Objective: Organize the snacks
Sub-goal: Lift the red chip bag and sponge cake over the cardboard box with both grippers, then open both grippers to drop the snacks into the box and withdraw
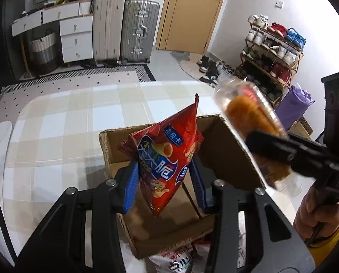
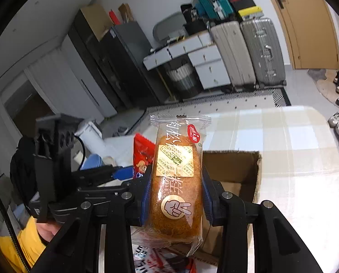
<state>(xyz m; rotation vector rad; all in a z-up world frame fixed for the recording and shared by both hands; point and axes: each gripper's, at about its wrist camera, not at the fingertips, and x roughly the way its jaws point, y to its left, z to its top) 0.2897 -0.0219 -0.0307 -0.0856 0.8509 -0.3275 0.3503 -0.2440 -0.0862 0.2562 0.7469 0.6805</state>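
1. Above the open cardboard box [image 1: 160,225], the left tongs [image 1: 163,182] are clamping a red snack bag [image 1: 165,157] between their blue pads, the bag hanging upright over the box's inside.
2. Just to the right, the right tongs [image 2: 176,202] are clamping a clear-wrapped cake [image 2: 176,182] lengthwise, its sealed end pointing away from the camera.
3. In the left wrist view, that cake [image 1: 249,113] is hovering over the box's raised right flap.
4. The box is sitting on a desk covered with a pale checked cloth [image 1: 67,113].
5. More snack packets [image 2: 155,261] are lying at the box's near edge.
6. A hand [image 1: 317,211] with a yellow sleeve is gripping the right tool's handle.
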